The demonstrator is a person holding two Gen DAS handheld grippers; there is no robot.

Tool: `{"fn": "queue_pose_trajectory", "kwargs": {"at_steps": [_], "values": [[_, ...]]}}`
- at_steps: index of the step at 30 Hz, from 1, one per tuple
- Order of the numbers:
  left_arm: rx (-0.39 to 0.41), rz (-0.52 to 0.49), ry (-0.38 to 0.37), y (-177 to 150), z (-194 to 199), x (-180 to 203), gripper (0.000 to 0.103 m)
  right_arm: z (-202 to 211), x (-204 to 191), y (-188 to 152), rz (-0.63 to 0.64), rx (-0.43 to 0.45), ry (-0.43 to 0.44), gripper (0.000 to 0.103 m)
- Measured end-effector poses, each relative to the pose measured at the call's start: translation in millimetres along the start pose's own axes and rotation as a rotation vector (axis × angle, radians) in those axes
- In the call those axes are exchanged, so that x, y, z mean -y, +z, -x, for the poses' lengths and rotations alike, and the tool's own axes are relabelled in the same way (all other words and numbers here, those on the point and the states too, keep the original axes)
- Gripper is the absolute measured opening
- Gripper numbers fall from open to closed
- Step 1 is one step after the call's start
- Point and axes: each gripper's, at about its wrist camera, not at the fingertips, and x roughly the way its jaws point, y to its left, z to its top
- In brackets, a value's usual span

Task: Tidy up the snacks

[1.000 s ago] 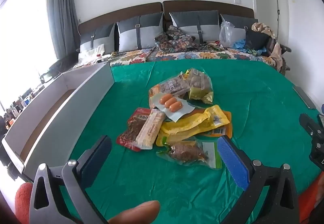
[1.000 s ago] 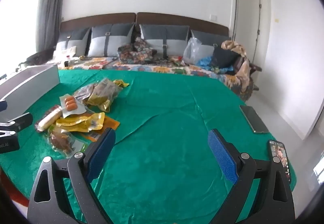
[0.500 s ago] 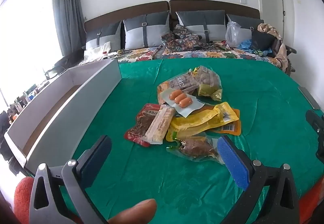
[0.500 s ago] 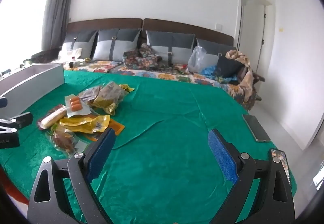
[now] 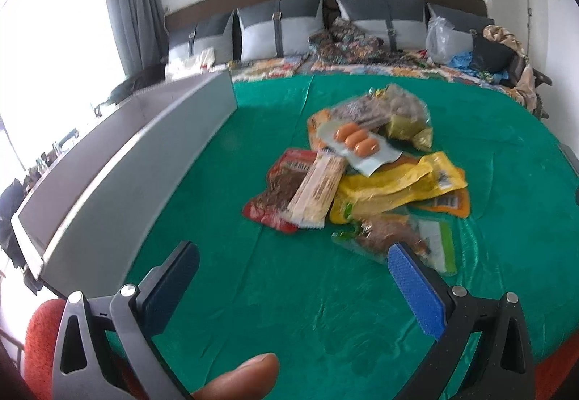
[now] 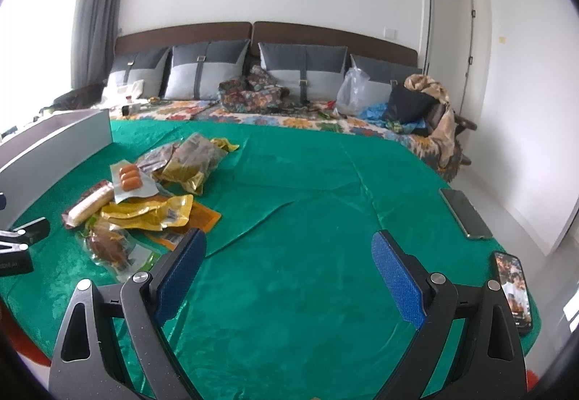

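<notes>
A: Where were the snacks?

B: Heaped on the green cloth-covered worktop (image 5: 325,309), all loose. Nearest the left gripper (image 5: 293,277) lay a clear crinkly pouch of brown snack with a green label (image 5: 394,237). Behind it were a yellow foil pouch (image 5: 398,186), a red packet (image 5: 282,190) with a beige wrapped bar (image 5: 318,188) lying across it, a clear flat pack of three orange sausages (image 5: 356,143), and a pile of clear bags of brown and gold snacks (image 5: 391,110) at the back.

A: Fingers?

B: Both sets were spread wide, nothing between them. The left gripper hovered short of the pile, the clear pouch just beyond its right fingertip (image 5: 401,255). The right gripper (image 6: 289,255) was over bare cloth to the pile's right.

A: Destination?

B: Probably the long grey open box (image 5: 144,161) along the pile's left edge. Nothing showed in it, though the interior was mostly hidden.

A: Handling?

B: All looked light. The film pouches were thin, floppy and likely slippery, so I'd pinch a sealed edge or corner, not the bulging middle. The contents could crush if squeezed. The beige bar looked stiffest, so grip across its width mid-length. The sausage pack was flat, so take it by the free margin beside the sausages.

A: Risks?

B: Packs overlapped, so lifting one could drag a neighbour. The cloth was wrinkled and could snag a low finger. Two phones (image 6: 466,215) lay on the right side, well apart from the pile. The left view was blurred, so fine detail was uncertain.
</notes>
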Motion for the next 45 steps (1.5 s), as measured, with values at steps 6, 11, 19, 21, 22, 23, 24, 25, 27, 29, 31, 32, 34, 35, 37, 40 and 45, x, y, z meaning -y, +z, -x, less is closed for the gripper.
{"fn": "queue_pose_trajectory", "kwargs": {"at_steps": [6, 11, 19, 21, 22, 23, 24, 25, 27, 29, 31, 32, 34, 35, 37, 40, 45], "values": [[-0.069, 0.024, 0.005, -12.3, -19.8, -11.0, 0.103, -3.9, 1.0, -3.5, -0.004, -0.014, -0.004, 0.095], [-0.034, 0.028, -0.005, -11.3, -14.5, -11.3, 0.103, -4.9, 0.5, -4.5, -0.003, -0.011, 0.0, 0.095], [0.019, -0.016, -0.023, -11.2, -3.4, -1.4, 0.103, -4.6, -0.4, -3.8, 0.002, -0.009, 0.004, 0.095], [0.014, -0.019, -0.024, -11.0, -3.8, -1.0, 0.103, -4.5, -1.3, -4.3, 0.004, -0.012, 0.003, 0.095], [0.012, -0.017, -0.023, -10.8, -4.4, -1.4, 0.103, -4.5, -1.4, -4.6, 0.004, -0.013, 0.003, 0.095], [0.009, -0.013, -0.02, -10.3, -5.2, -2.3, 0.103, -4.7, -1.1, -3.9, 0.004, -0.015, 0.004, 0.095], [0.007, -0.008, -0.016, -9.6, -6.1, -3.4, 0.103, -4.6, -1.3, -3.9, 0.005, -0.015, 0.004, 0.095], [0.007, -0.004, -0.013, -10.7, -6.4, -4.0, 0.103, -4.6, -1.3, -3.7, 0.005, -0.015, 0.004, 0.095], [0.004, 0.002, -0.005, -10.7, -8.5, -6.1, 0.103, -3.8, -1.6, -4.0, 0.006, -0.013, 0.005, 0.095], [-0.001, 0.008, -0.004, -10.8, -10.0, -7.5, 0.103, -4.2, -1.6, -3.9, 0.005, -0.014, 0.006, 0.095], [-0.005, 0.011, -0.004, -11.1, -11.3, -8.0, 0.103, -4.5, -1.6, -4.2, 0.005, -0.018, 0.007, 0.095], [-0.004, 0.01, -0.004, -11.6, -11.7, -8.0, 0.103, -4.7, -1.2, -4.2, 0.004, -0.02, 0.008, 0.095], [-0.005, 0.008, -0.003, -12.0, -12.6, -7.1, 0.103, -5.1, -1.7, -4.4, 0.003, -0.021, 0.008, 0.095], [-0.007, 0.008, -0.005, -12.2, -13.0, -6.7, 0.103, -5.9, -1.4, -3.6, 0.003, -0.023, 0.008, 0.095], [-0.007, 0.007, -0.005, -13.5, -13.6, -5.8, 0.103, -5.9, -1.2, -3.7, 0.003, -0.023, 0.008, 0.095], [-0.007, 0.009, -0.005, -13.6, -13.7, -5.8, 0.103, -6.3, -1.0, -3.7, 0.002, -0.024, 0.008, 0.095], [-0.011, 0.011, -0.005, -14.4, -16.1, -4.9, 0.103, -6.9, -0.7, -3.8, 0.002, -0.025, 0.008, 0.095]]}}
